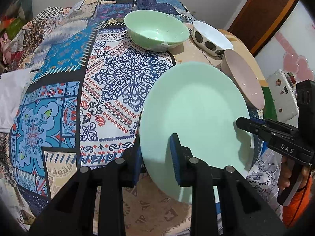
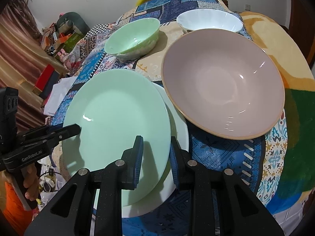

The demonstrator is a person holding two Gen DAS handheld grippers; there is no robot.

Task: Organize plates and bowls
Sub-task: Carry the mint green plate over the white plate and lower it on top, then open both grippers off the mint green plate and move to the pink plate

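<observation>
Over the white round plate, both the left gripper and right gripper clamp opposite rims of the mint-green glass plate, nearly stacked on it, while beyond it the pink bowl, green bowl and white spotted bowl look unsorted.

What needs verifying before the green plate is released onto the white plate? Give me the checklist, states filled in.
1. Left hand-held gripper clamped on green plate rim: ok.
2. Right hand-held gripper clamped on its near rim: ok.
3. White plate lying beneath: ok.
4. Green plate seated flat on it: cannot tell.
5. Pink bowl clear of the white plate: cannot tell; rims overlap in view.
</observation>
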